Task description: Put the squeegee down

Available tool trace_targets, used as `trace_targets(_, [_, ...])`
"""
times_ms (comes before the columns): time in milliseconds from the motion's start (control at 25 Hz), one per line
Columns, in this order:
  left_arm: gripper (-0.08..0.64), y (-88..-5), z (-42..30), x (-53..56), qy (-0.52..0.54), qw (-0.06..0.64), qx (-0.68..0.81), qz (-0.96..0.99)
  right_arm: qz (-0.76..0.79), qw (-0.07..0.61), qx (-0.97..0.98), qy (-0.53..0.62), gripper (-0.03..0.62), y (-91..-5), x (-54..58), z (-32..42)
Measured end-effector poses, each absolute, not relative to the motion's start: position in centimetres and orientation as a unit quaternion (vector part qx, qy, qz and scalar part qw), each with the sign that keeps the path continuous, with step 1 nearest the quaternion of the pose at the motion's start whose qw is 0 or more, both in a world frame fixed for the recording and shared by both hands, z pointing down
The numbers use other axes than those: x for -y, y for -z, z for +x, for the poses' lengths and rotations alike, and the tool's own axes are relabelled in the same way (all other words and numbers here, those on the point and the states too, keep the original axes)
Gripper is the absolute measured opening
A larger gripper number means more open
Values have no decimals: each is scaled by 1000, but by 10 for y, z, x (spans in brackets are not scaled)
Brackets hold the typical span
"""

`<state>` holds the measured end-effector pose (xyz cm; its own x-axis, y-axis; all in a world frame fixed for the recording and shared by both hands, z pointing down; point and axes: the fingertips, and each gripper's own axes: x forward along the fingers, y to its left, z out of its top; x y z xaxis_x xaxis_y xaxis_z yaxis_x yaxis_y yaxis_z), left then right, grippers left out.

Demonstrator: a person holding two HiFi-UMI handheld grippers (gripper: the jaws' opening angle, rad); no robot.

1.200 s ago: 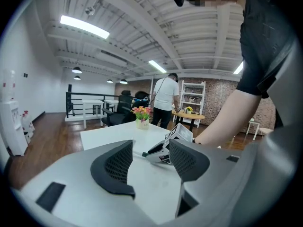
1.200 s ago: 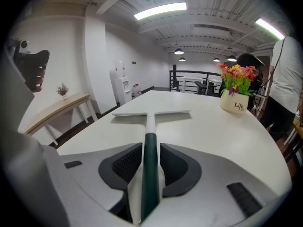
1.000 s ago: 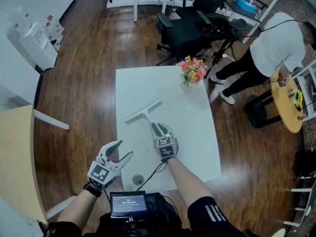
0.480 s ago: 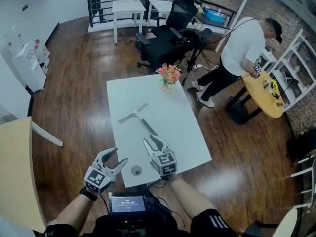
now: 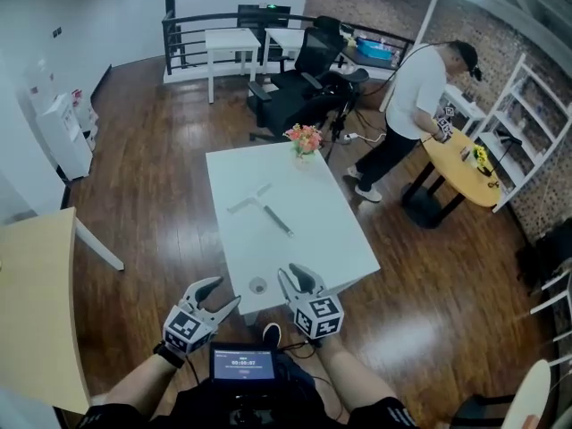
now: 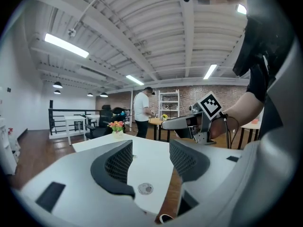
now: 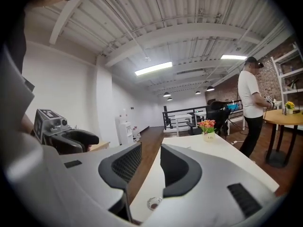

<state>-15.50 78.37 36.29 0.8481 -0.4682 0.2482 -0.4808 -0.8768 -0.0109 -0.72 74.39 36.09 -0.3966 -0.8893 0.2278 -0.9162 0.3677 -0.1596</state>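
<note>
White rectangular desk (image 5: 313, 239) seen from above on a dark wooden floor. The squeegee (image 5: 260, 207) lies flat near the middle of the desk, its pale blade crosswise toward the desk's far side and its darker handle pointing back toward the near edge. Nothing touches it.

The left claw (image 5: 223, 293) is held just off the desk's near edge, by its left corner. Its jaws stand apart and nothing is between them. The right claw (image 5: 295, 273) is held at the same near edge, toward the desk's right half, its jaws also apart and empty. Both claws are well apart from the squeegee.

A small round metal fitting (image 5: 258, 286) is set into the desk close to the near edge, between the two claws. A vase of pink and orange flowers (image 5: 305, 139) stands at the desk's far edge.

Beyond the desk's far right corner, a person in a white top (image 5: 416, 88) leans over a round yellow table (image 5: 465, 168). A black office chair (image 5: 299, 88) stands behind the desk's far edge
</note>
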Motion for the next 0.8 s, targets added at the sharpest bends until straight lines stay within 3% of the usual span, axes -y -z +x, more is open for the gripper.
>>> trace_targets(360, [252, -354, -162, -825, -104, 36, 257, 960, 560, 31, 808, -178, 140, -362, -823, 3])
trace_targets(800, [252, -335, -134, -856, -88, 56, 271, 957, 547, 66, 818, -166, 132, -351, -865, 28])
